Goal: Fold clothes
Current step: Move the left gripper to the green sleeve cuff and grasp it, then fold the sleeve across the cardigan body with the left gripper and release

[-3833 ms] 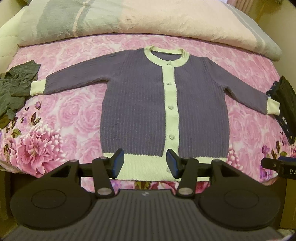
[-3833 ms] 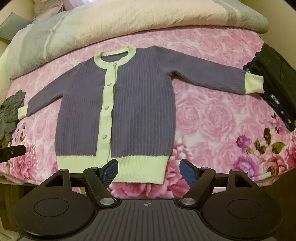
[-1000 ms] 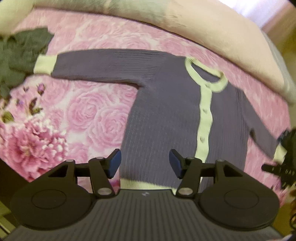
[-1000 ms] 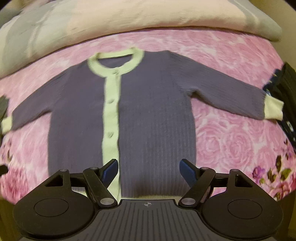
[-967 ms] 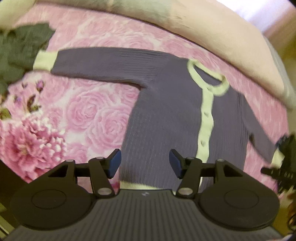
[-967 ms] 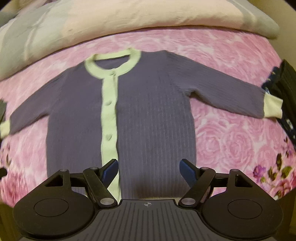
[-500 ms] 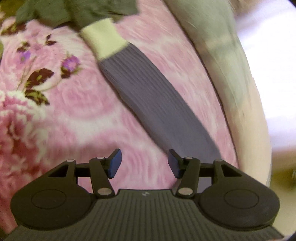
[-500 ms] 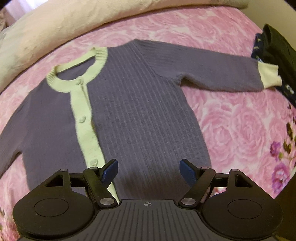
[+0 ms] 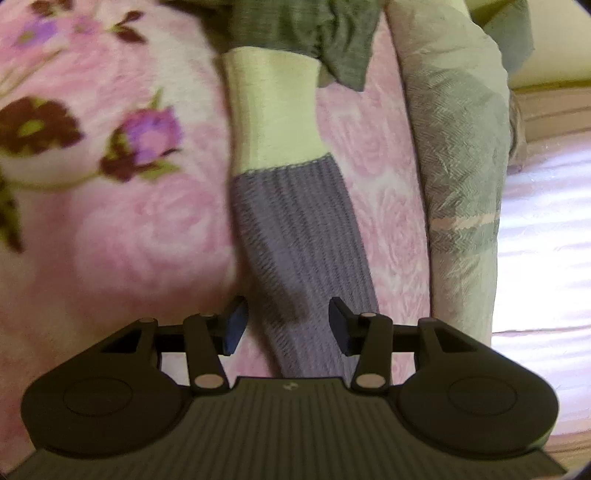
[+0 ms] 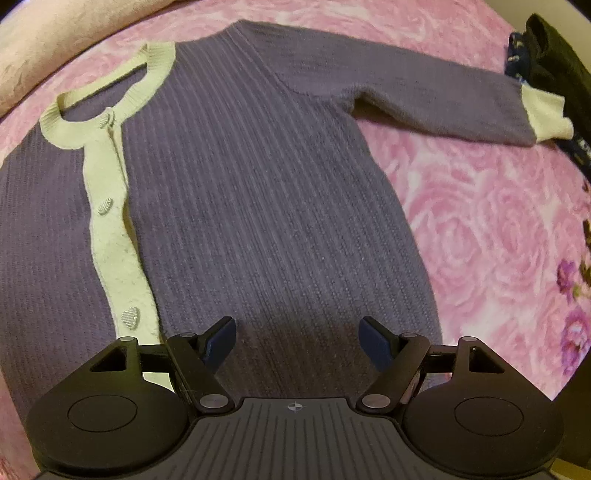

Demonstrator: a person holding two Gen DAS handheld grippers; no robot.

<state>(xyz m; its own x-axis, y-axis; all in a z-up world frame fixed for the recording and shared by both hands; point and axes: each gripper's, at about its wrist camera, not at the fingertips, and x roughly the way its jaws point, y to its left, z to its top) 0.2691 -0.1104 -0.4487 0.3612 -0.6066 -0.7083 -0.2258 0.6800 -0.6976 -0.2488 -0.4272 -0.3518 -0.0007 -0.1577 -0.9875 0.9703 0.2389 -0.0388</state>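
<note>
Purple ribbed knit cardigan with pale green trim (image 10: pixel 266 192) flat on pink rose-print bed cover (image 10: pixel 480 229), left gripper (image 9: pixel 287 325) fingers closing astride its sleeve (image 9: pixel 295 236), right gripper (image 10: pixel 297 341) fingers spread above its body, grey-green garment (image 9: pixel 314 33) beyond the cuff

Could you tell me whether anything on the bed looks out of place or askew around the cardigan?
Mostly not: the purple cardigan lies flat and buttoned. The one oddity is that its cream cuff touches a crumpled grey-green garment, which seems to overlap its end. The left gripper is closing around that sleeve.
</note>
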